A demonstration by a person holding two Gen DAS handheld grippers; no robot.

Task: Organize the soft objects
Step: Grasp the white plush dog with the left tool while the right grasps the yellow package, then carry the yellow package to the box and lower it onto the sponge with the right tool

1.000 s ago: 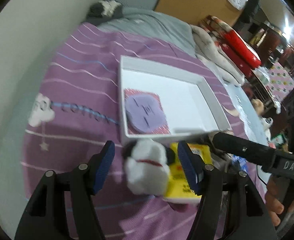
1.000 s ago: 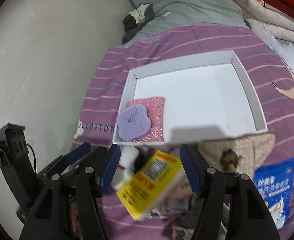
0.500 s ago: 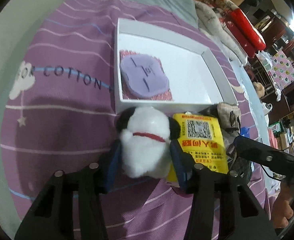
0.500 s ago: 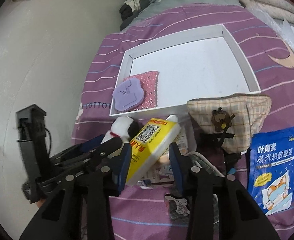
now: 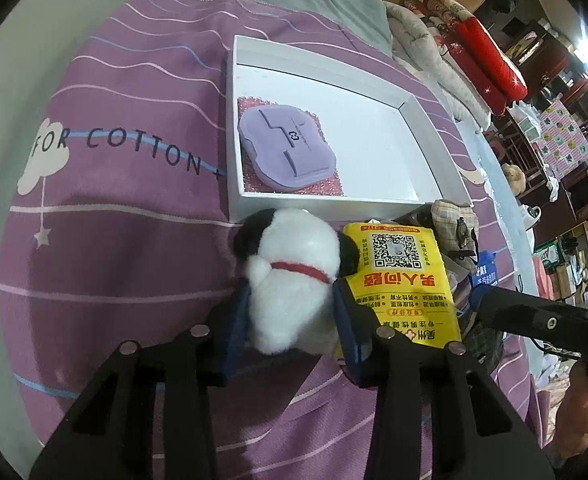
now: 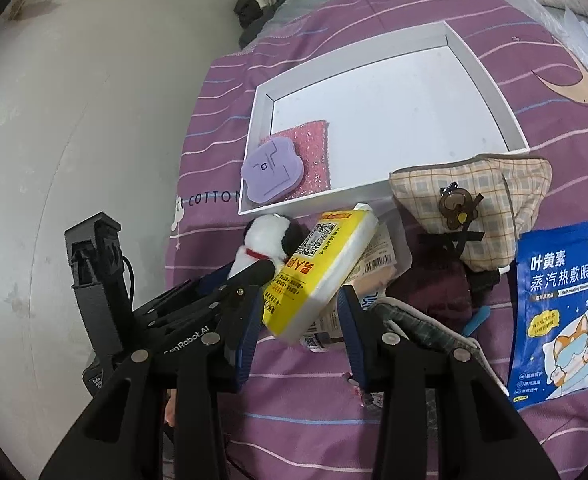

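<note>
Taking the white tray (image 5: 317,204) as the landmark and working from left to right, the plush dog (image 5: 294,276) is lying on the purple bedspread (image 5: 114,240) just outside the tray's near wall, at its left corner. The left gripper (image 5: 292,324) is closing on the toy, with its blue pads pressing into the fur on either flank below the red collar. The dog is looking light, fluffy and easily squashed, so the body behind the collar is probably giving the surest hold, since the fur is compressing rather than slipping, while the round head would likely be rolling out of a pinch. Just right of it, still in front of the tray's near wall, the yellow tissue pack (image 6: 317,276) is sitting tilted on a heap of smaller packets. The right gripper (image 6: 299,326) is bracketing its lower end; the left pad seems to be touching the wrapper, yet whether the right pad is pressing cannot be told. The pack is appearing light and yielding under a slick film, so a squeeze across its narrow width should be holding better than one at a corner. Inside the tray, at its near left corner, a purple pad (image 5: 286,148) is resting on a pink sponge (image 5: 325,180).
</note>
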